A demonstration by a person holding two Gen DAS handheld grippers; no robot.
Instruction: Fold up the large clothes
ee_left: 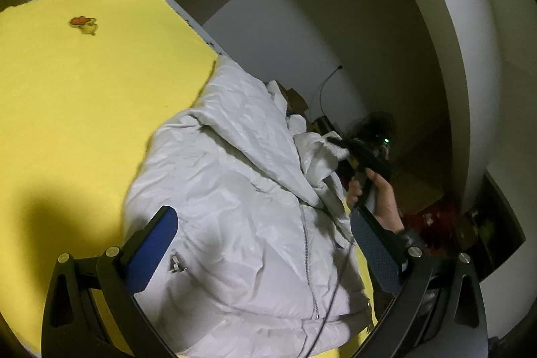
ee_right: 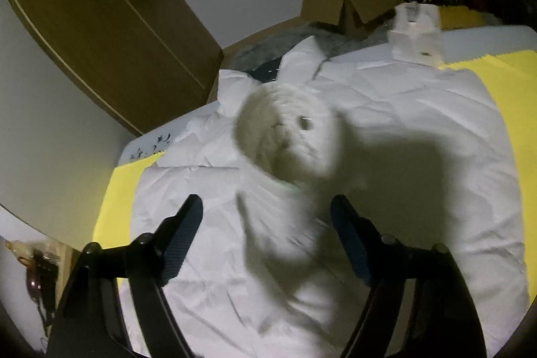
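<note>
— Where's the jacket relative to your claws?

— The white jacket (ee_left: 241,190) lies spread on the yellow sheet (ee_left: 67,109). Your left claw (ee_left: 265,257) hovers open above its zipper (ee_left: 307,257). Your right claw (ee_right: 266,244) is open too, empty, over the jacket.

— Anything unclear?

— The knit cuff (ee_right: 288,136) ahead of your right claw is blurred.

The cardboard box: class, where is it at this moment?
In the right wrist view, the open cardboard box sits at upper right, beyond the far edge of the bed, behind the white jacket on the yellow sheet.
</note>
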